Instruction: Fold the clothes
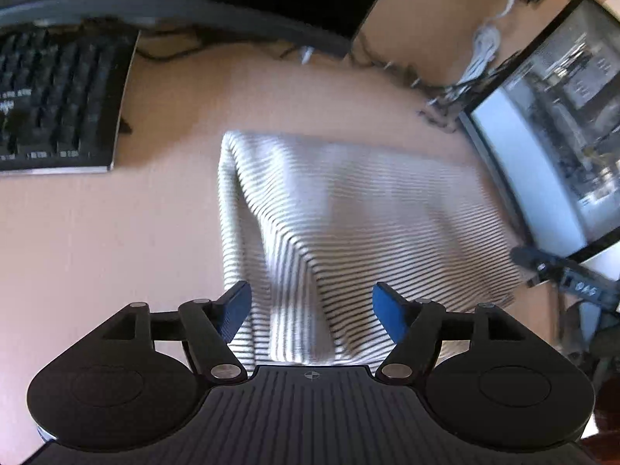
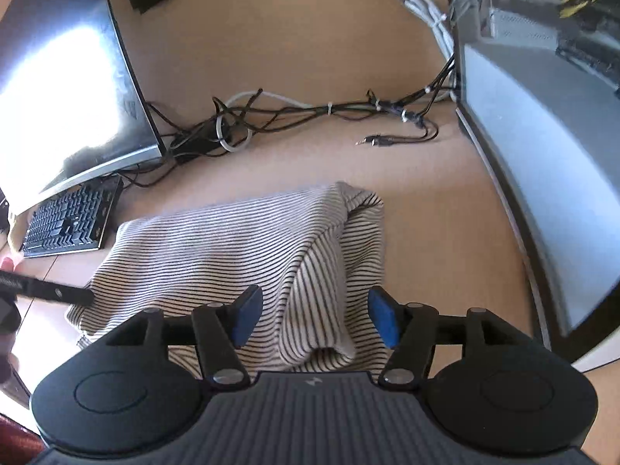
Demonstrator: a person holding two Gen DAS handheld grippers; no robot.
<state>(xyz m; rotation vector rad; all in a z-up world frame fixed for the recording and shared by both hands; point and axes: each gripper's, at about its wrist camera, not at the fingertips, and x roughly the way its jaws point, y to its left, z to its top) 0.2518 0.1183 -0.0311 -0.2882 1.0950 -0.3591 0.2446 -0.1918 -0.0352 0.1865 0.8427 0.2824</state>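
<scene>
You are holding the left gripper [image 1: 312,312] with its blue pads [image 1: 389,316] standing apart, released, and the striped garment [image 1: 348,224] is lying under the gap without being pressed by either pad. Your right gripper [image 2: 314,316] is standing the same way: its blue pads [image 2: 246,316] are spread, and a raised fold of the cloth is rising between them, but they are not pinching it. No earlier picture is given, so only this open state can be told. The garment is resting folded into a rough rectangle on the light wooden desk [image 2: 271,38], near the front edge, between the two grippers. Its fabric is looking soft and knitted, white with thin dark stripes, and it is making ridges and loose wrinkles. To the left a black keyboard [image 1: 54,100] is lying on the desk, well apart from the cloth. A monitor [image 2: 66,77] is standing behind it and is reflecting bright light. A bundle of cables [image 2: 294,112] is running across the back of the desk. On the right side a glass-sided computer case [image 2: 542,116] is standing.
</scene>
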